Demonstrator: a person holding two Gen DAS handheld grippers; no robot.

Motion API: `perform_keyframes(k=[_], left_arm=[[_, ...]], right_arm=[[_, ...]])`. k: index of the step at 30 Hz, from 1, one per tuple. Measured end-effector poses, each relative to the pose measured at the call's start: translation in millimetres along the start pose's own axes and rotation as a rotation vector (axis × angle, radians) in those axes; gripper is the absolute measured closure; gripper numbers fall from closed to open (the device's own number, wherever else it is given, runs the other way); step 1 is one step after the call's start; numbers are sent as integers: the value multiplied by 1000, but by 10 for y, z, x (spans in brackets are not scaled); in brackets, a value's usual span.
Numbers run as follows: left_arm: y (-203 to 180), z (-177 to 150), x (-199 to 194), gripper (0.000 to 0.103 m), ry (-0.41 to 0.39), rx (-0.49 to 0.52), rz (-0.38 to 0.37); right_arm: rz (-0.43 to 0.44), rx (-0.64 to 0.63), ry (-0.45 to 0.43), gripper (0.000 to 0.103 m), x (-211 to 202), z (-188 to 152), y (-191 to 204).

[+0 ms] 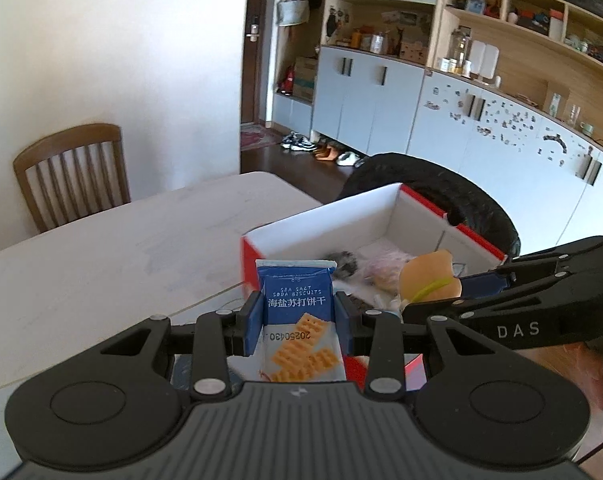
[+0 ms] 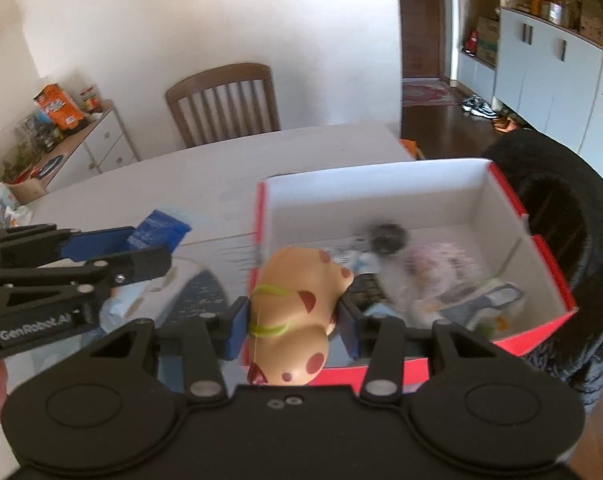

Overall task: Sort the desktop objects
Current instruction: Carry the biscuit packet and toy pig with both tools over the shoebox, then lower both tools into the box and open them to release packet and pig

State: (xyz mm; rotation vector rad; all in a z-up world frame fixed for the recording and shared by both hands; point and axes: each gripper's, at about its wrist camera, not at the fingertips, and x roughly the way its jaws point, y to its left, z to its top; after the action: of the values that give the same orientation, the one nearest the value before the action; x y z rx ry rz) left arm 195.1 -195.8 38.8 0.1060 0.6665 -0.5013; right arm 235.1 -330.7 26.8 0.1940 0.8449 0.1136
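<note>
My left gripper (image 1: 297, 320) is shut on a blue and white soda biscuit packet (image 1: 297, 304), held upright just in front of the near left corner of a red box with a white inside (image 1: 321, 220). My right gripper (image 2: 293, 320) is shut on a tan toy animal with red spots and a green collar (image 2: 297, 304), held over the box's near left wall (image 2: 261, 216). The toy (image 1: 429, 276) and right gripper (image 1: 513, 304) show at right in the left wrist view. The left gripper (image 2: 101, 252) with the packet (image 2: 157, 232) shows at left in the right wrist view. Several small items (image 2: 433, 272) lie in the box.
The box stands on a pale table (image 1: 101, 264). A wooden chair (image 1: 73, 172) stands at the table's far side. A black rounded seat back (image 2: 557, 200) is right behind the box. Cabinets and shelves (image 1: 381, 92) line the far wall.
</note>
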Motion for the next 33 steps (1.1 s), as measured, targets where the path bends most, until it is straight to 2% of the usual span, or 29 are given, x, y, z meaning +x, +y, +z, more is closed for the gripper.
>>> perform_keyframes(k=[12,19,24,33], left_arm=[[-466,250,414,67,38,50,-43],[-531,329,761,67,98,53,-52],[-558,356,1048,67,145,78,-51],[-503,364,1487,67,217,104,-5]], right_arm=[[-39,25,-1,58,-66,32,-627],[-30,9,18,58,58,75,-749],[17,-14,59,58,222,125,-799],[36,-74,97,59,554,208,-801]])
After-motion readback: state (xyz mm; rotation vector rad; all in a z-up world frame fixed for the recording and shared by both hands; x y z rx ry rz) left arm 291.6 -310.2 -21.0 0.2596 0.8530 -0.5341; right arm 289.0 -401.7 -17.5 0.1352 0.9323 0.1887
